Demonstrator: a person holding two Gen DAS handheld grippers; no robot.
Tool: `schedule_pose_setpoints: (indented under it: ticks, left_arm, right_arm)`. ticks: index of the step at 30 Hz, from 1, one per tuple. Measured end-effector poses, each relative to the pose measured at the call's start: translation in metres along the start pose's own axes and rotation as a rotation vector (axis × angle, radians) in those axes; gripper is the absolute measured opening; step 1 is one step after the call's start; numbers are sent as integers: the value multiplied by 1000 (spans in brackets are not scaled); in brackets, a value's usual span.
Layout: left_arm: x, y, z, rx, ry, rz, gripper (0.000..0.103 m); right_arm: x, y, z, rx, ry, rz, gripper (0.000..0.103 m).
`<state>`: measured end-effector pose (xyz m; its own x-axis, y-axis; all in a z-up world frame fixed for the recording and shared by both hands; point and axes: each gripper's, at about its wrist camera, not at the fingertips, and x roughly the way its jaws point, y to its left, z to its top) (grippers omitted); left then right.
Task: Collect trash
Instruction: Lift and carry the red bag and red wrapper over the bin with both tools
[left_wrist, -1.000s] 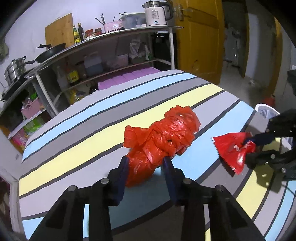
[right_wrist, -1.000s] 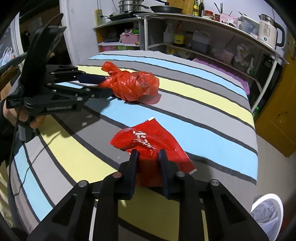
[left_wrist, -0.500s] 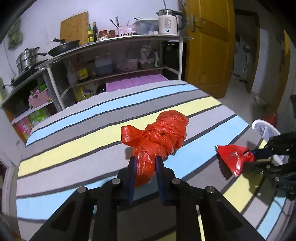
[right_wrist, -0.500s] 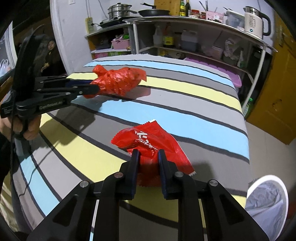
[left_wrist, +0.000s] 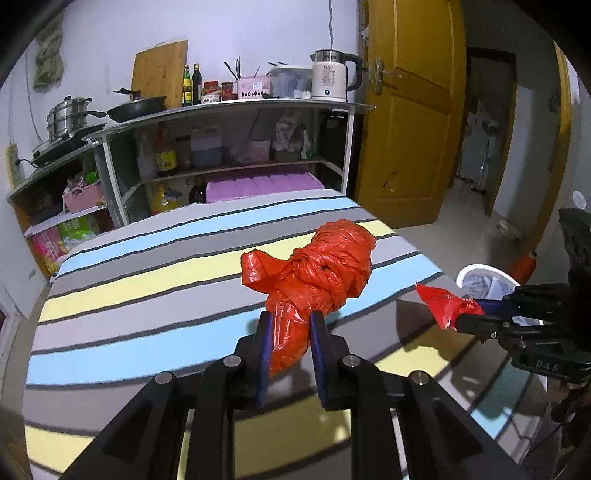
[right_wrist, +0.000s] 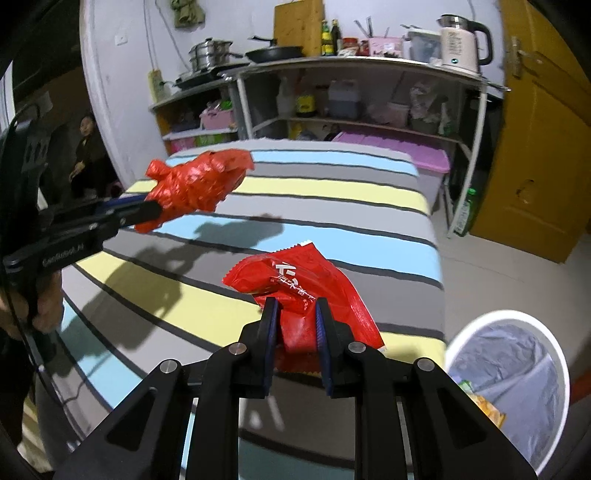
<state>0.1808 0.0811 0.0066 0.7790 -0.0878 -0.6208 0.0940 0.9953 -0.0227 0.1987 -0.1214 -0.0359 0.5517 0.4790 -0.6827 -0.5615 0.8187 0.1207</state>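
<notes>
Both pieces are off the striped table (left_wrist: 155, 295) now. Left gripper (left_wrist: 291, 336) pinches the knotted bag's (left_wrist: 317, 266) tail, right gripper (right_wrist: 294, 325) clamps the wrapper (right_wrist: 295, 280). I'd say both are featherlight, floppy and slick, so I grip bunched plastic.

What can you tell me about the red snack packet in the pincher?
The red snack packet is a shiny, crinkly foil wrapper with white writing and a zigzag edge along its top. It looks flat and empty. The right gripper pinches its lower end between two blue pads, so it hangs in the air above the striped bed, touching nothing else. From the left gripper's camera it shows as a small red scrap near the white bin.
</notes>
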Motion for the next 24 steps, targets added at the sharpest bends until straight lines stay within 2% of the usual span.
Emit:
schedule_pose_setpoints:
  ticks: [10, 18, 24]
  left_arm:
    - [-33, -38, -4, -49, -52, -50, 19]
    - [-50, -73, 2, -49, -88, -109, 20]
    - [-50, -100, 4, -26, -86, -157, 20]
  right_arm:
    - [-52, -19, -14, 57, -76, -60, 20]
    - [-91, -39, -29, 107, -126, -116, 20]
    - [-114, -50, -39, 128, -150, -159, 20]
